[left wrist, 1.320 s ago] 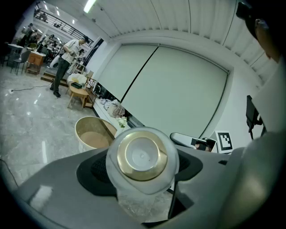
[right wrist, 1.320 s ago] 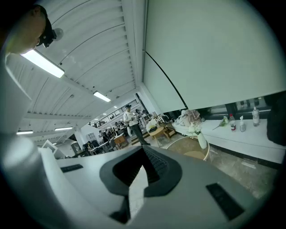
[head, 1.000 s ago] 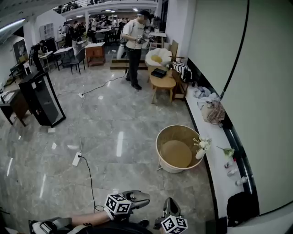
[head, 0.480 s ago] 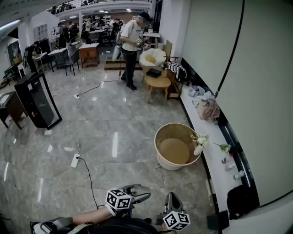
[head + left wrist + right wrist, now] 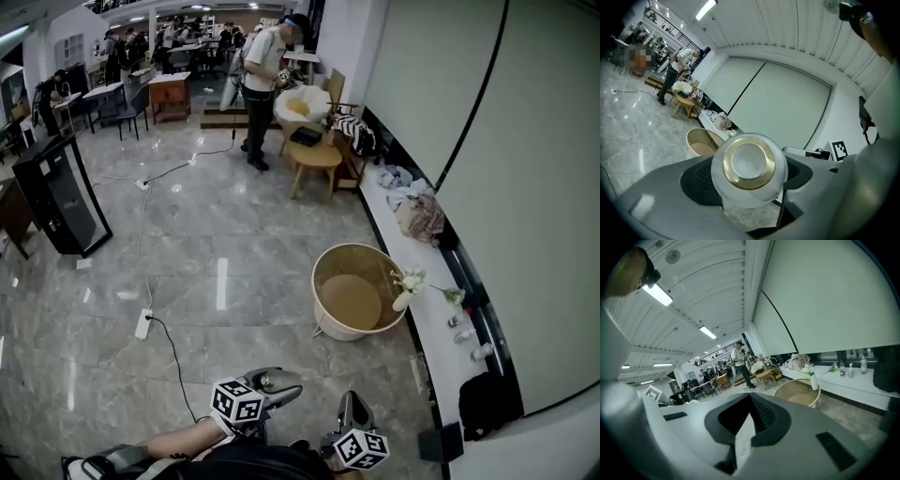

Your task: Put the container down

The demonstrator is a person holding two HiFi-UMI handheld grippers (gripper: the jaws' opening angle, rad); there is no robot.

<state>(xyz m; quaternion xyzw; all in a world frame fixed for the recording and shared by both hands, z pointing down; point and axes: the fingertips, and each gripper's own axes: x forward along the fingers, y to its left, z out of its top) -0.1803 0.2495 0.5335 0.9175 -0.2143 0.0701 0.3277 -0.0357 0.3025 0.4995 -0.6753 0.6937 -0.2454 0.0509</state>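
Container: clear rounded jar, gold ring round a pale centre, that end facing the camera. It is clamped between the dark pads of the left gripper, jaws set about the jar's width apart. It is held up in the air above the grey marble floor, touching no surface.

Right gripper: jaws drawn in, tips meeting, only a thin wedge of floor showing between the pads lower down. Nothing in it.

Head view: both grippers low at the bottom edge, close to the person's body, marker cubes up, left one slightly ahead of the right; the jar cannot be made out clearly there.

Ahead and to the right, a round beige tub stands on the floor, its far side against a low white ledge running along the wall. A white vase with flowers stands on the ledge, just beside the tub rim. Small bottles further along the ledge, and a black bag at its near end.

A white power strip with a black cable lies on the floor to the left. A person stands well away beside a small round wooden table
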